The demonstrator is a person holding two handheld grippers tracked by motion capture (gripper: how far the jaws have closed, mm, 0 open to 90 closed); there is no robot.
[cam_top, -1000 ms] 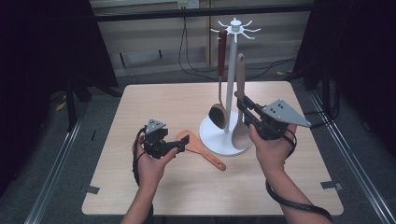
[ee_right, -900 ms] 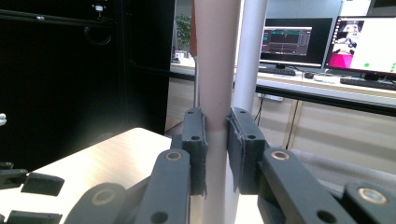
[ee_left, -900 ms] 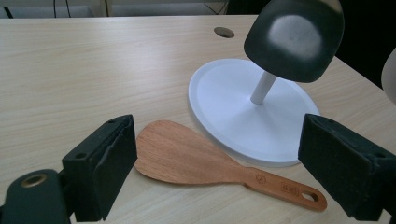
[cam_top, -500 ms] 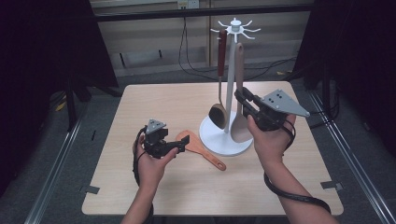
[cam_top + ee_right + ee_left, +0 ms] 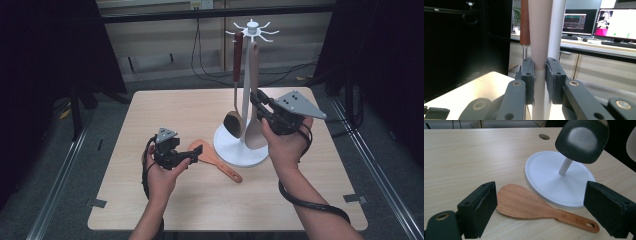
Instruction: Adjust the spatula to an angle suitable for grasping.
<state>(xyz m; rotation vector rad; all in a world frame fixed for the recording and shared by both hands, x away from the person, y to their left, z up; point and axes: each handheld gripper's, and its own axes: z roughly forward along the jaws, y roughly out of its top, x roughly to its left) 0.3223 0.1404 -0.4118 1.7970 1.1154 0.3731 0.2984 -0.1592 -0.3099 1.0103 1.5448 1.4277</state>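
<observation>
On a pale wooden table (image 5: 150,200), the right gripper (image 5: 260,107) pinches the beige handle of a hanging spoon (image 5: 252,100) on a white utensil stand (image 5: 240,147). Its own camera shows both pads pressed flat against that handle (image 5: 539,50), with the stand's white post just behind and a brown handle beside it; computer monitors (image 5: 596,22) glow in the background there. From above, two utensils hang from the stand's hooks: the beige spoon and a dark ladle (image 5: 233,122) with the brown handle. A third, a wooden rice paddle (image 5: 212,159), lies flat on the table touching the stand's round base. The left gripper (image 5: 192,157), jaws spread wide, hovers low over it; its camera frames the paddle (image 5: 534,206) between the open pads, the ladle's bowl (image 5: 581,140) hanging above the base.
</observation>
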